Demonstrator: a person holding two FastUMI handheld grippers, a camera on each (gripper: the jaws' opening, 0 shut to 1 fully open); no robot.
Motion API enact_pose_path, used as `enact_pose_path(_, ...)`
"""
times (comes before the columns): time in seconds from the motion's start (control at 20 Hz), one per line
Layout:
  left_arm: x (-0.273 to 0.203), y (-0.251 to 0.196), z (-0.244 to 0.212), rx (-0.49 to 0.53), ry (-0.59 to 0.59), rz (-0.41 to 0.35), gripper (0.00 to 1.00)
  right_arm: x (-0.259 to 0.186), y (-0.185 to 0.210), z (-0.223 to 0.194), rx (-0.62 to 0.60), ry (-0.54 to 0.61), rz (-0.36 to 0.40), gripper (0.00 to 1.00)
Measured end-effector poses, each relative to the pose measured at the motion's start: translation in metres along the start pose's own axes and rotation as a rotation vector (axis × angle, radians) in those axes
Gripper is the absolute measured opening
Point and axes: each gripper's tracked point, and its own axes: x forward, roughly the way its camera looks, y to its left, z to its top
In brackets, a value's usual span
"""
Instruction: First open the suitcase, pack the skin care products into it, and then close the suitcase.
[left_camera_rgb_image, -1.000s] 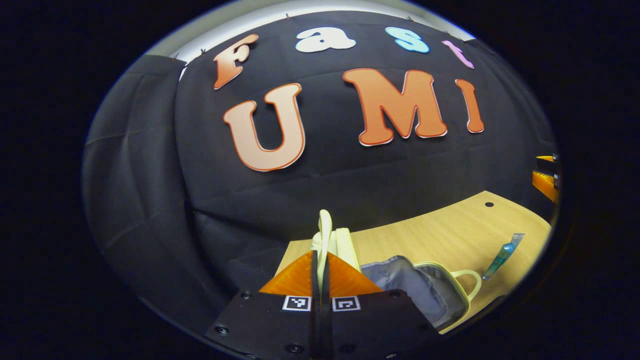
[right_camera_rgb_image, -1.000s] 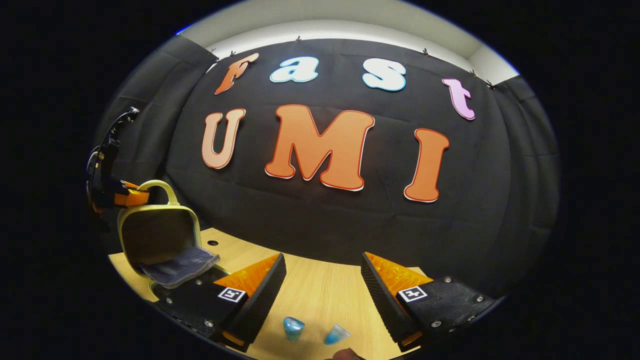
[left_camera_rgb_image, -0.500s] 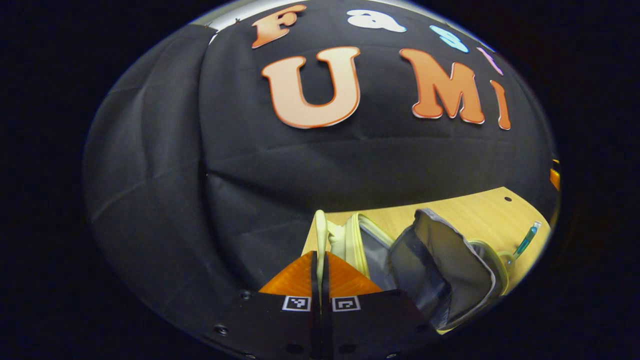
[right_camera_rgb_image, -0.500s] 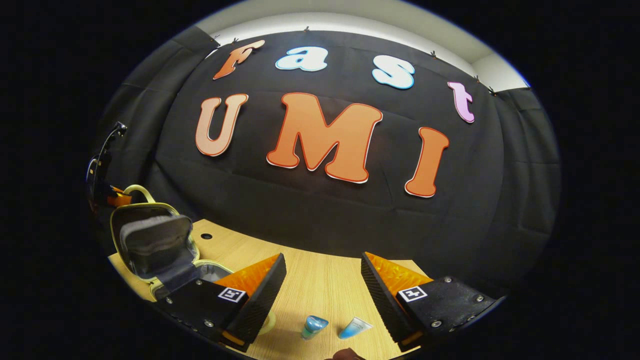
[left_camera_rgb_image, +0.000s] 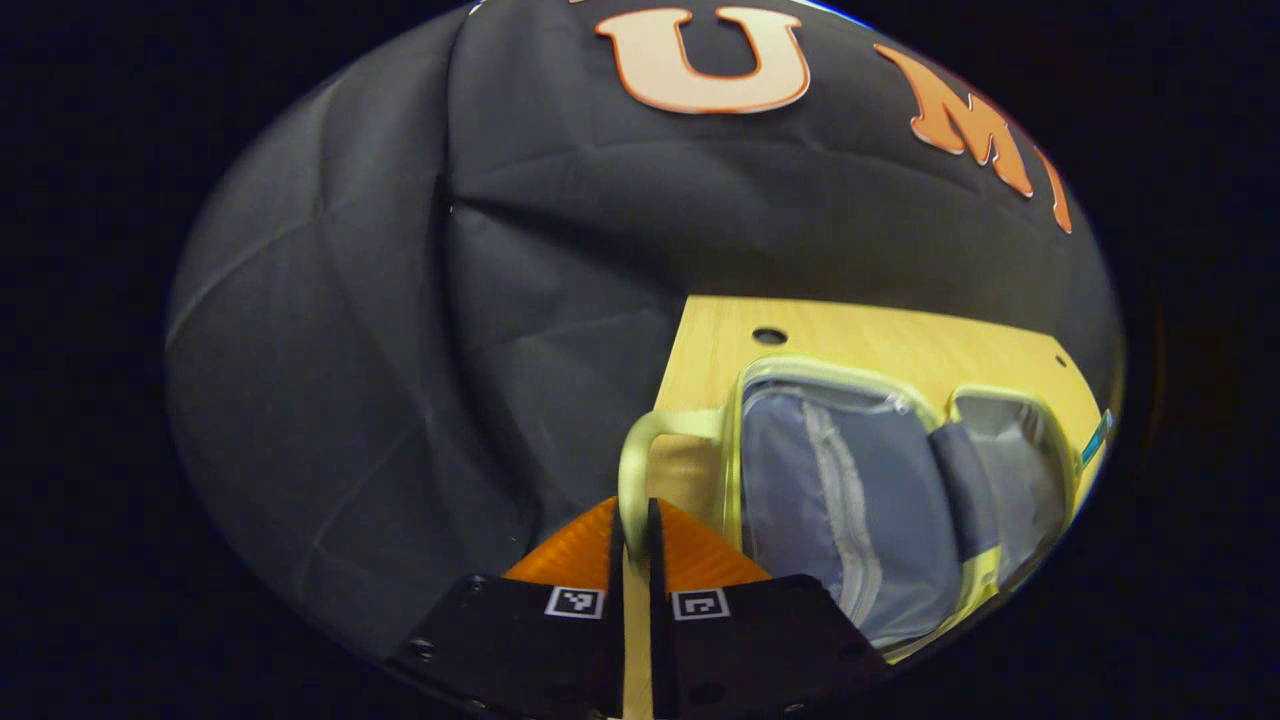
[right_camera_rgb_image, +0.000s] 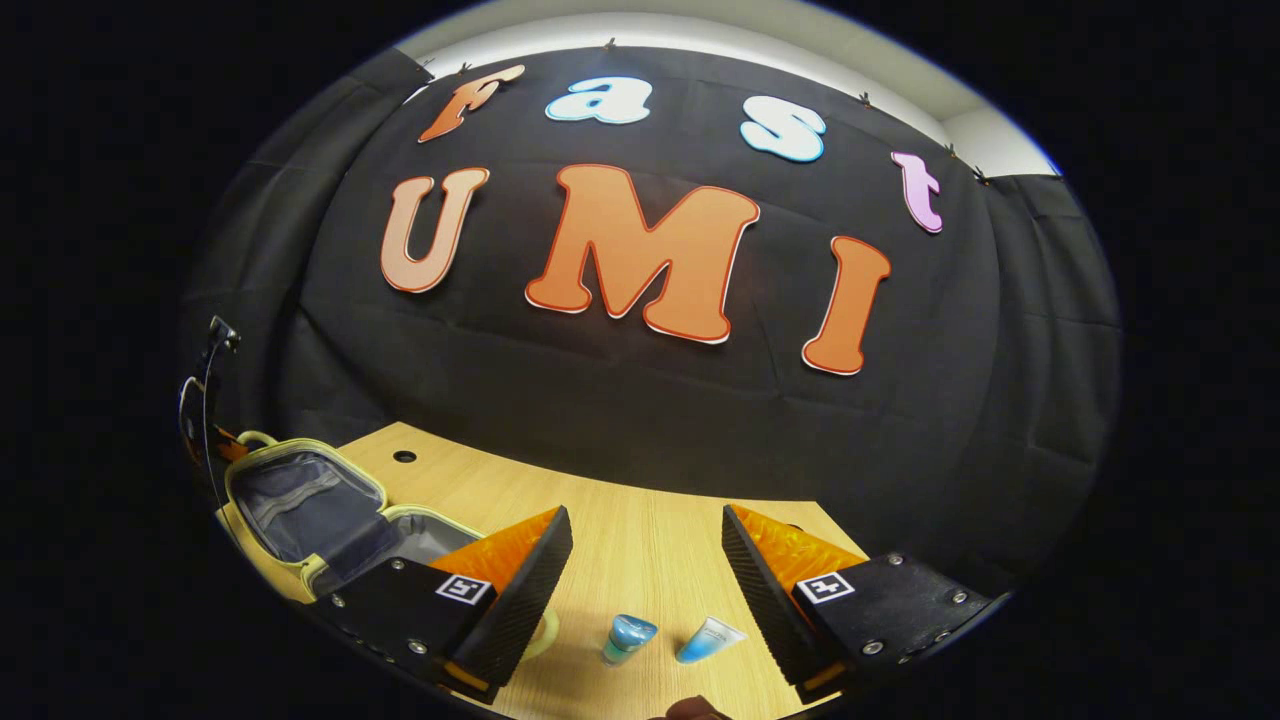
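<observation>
A pale yellow-green suitcase (left_camera_rgb_image: 850, 500) lies fully open on a light wooden counter (left_camera_rgb_image: 850, 335), seen in the left gripper view. Its two halves lie side by side, both showing a grey fabric lining. The nearer, larger half has a lighter grey strip running down its lining. A grey band crosses the join between the halves.

At the bottom of this view, the left gripper (left_camera_rgb_image: 634, 530) has its fingers drawn close together, pressing from both sides on the suitcase handle (left_camera_rgb_image: 650, 450). The handle is a curved pale loop that stands out from the edge of the nearer half. A small round hole (left_camera_rgb_image: 769, 336) sits in the counter beyond the suitcase. At the far right edge, a sliver of a blue-green tube shows, too small to describe.

In the right gripper view, the right gripper (right_camera_rgb_image: 645, 560) hangs above the counter with its fingers spread wide and nothing between them. Below the gap, two skin care tubes lie on the wood just beside each other: a teal tube (right_camera_rgb_image: 627, 636) to the left and a blue and white tube (right_camera_rgb_image: 708, 640) to the right. The open suitcase sits at the left of this view, well apart from the tubes, partly hidden behind the right gripper's left finger.
</observation>
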Motion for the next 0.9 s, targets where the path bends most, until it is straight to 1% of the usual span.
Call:
enact_pose_path(0.05,0.004,0.001,-0.008,-0.026,0.019,-0.001,0.11,0.0,-0.004,-0.002,0.0,0.004,-0.007,0.95)
enact_pose_path(0.1,0.004,0.004,-0.011,-0.036,0.024,0.022,0.11,0.0,-0.008,-0.004,0.002,0.009,-0.011,0.95)
enact_pose_path(0.15,0.007,0.008,-0.011,-0.035,0.017,0.049,0.16,0.0,-0.011,-0.005,0.004,0.013,-0.014,0.95)
enact_pose_path(0.2,0.003,0.001,-0.005,-0.04,-0.003,0.035,0.22,0.0,-0.015,-0.007,0.007,0.015,-0.017,0.95)
enact_pose_path(0.3,-0.009,-0.01,0.01,-0.043,-0.056,0.024,0.22,-0.001,-0.02,-0.01,0.009,0.014,-0.019,0.95)
enact_pose_path(0.35,-0.02,-0.017,0.026,-0.031,-0.09,0.016,0.32,-0.002,-0.023,-0.01,0.008,0.013,-0.017,0.95)
enact_pose_path(0.45,-0.044,-0.045,0.05,0.0,-0.177,-0.021,0.59,-0.003,-0.027,-0.013,0.009,0.009,-0.005,0.95)
enact_pose_path(0.55,-0.064,-0.083,0.064,0.077,-0.226,-0.093,0.86,-0.003,-0.03,-0.018,0.018,0.012,0.018,0.95)
enact_pose_path(0.6,-0.074,-0.1,0.07,0.128,-0.249,-0.112,1.0,-0.006,-0.033,-0.021,0.023,0.01,0.028,0.95)
enact_pose_path(0.7,-0.096,-0.128,0.076,0.215,-0.291,-0.132,0.99,-0.006,-0.038,-0.024,0.027,0.006,0.041,0.95)
enact_pose_path(0.75,-0.11,-0.146,0.082,0.239,-0.317,-0.15,0.99,-0.007,-0.042,-0.025,0.03,0.005,0.045,0.95)
enact_pose_path(0.9,-0.14,-0.207,0.095,0.266,-0.373,-0.216,0.98,-0.01,-0.053,-0.034,0.035,0.01,0.074,0.95)
